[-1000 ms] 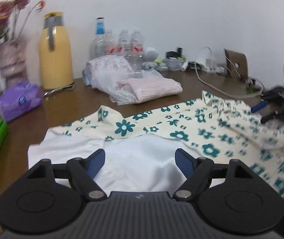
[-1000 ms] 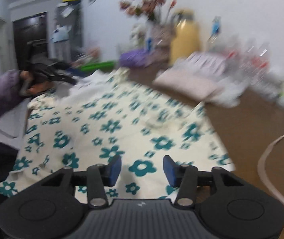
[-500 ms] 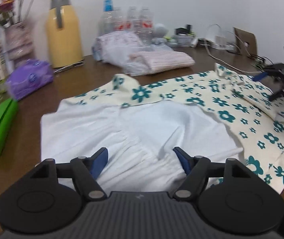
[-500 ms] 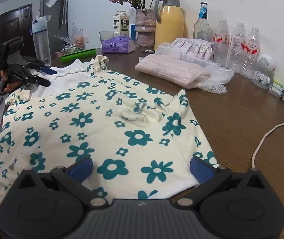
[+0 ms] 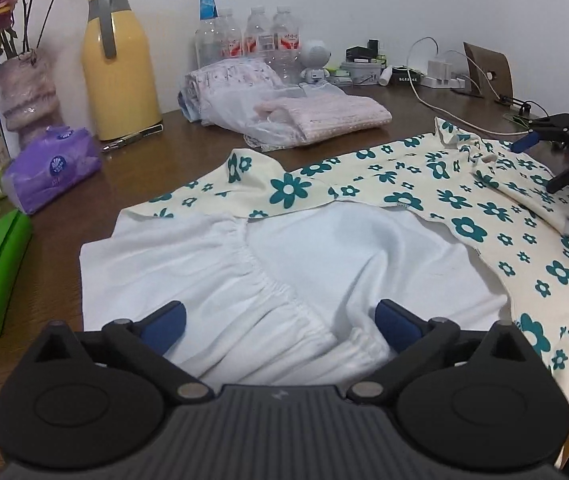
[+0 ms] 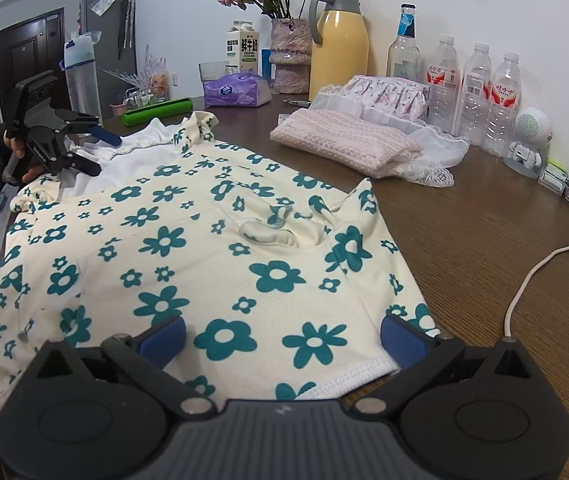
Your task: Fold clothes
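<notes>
On a brown wooden table, a cream dress with teal flowers lies flat beneath two handheld tools, its long axis running from the right tool at the hem toward the left tool at the far white end, about 10 o'clock in the right wrist view. The right tool stands spread wide, the stitched hem between its blue pads but not pinched. Seen from the left wrist, the left tool is opening, now wide, with the gathered white cloth lying between its pads and no pad pressing on it; the flowered half stretches away to 2 o'clock, where the right tool shows at the frame's edge. By this reading the garment is laid out and a lengthwise fold is yet to start: each hand is nearest its own end, so either could carry its end to the other. Farther back, at 12 o'clock from the right tool, sit a folded pink cloth, a row of water bottles and a yellow flask against the wall.
</notes>
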The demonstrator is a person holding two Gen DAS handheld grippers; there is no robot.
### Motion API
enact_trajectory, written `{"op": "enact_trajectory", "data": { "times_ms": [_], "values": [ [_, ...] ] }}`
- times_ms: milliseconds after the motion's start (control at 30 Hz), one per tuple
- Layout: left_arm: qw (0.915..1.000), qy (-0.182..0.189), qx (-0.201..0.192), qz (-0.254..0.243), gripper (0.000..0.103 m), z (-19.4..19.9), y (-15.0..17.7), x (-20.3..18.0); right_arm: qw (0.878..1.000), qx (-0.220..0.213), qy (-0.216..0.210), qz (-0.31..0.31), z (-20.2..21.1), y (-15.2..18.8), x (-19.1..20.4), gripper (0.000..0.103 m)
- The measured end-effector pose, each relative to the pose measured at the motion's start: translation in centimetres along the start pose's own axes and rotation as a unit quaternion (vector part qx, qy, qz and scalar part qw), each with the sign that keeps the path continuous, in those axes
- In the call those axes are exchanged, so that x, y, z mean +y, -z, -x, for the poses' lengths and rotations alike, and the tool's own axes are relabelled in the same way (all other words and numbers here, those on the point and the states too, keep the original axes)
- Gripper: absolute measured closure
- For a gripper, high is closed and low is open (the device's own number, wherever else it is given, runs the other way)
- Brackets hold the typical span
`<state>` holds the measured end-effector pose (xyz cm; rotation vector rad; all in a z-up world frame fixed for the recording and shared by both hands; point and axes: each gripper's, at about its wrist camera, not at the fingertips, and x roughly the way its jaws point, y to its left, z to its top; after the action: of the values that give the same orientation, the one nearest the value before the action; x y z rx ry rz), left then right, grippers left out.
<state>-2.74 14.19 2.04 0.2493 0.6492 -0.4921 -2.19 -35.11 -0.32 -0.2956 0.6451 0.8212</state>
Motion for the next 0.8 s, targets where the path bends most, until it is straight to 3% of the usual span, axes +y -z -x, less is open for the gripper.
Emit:
{"op": "enact_trajectory", "data": {
  "times_ms": [800],
  "values": [
    [0.9998, -0.004, 0.003, 0.017, 0.0, 0.08, 0.14, 0.27, 1.0, 0.0, 0.0, 0.0, -0.03, -0.01, 0.01, 0.0]
  ]
}}
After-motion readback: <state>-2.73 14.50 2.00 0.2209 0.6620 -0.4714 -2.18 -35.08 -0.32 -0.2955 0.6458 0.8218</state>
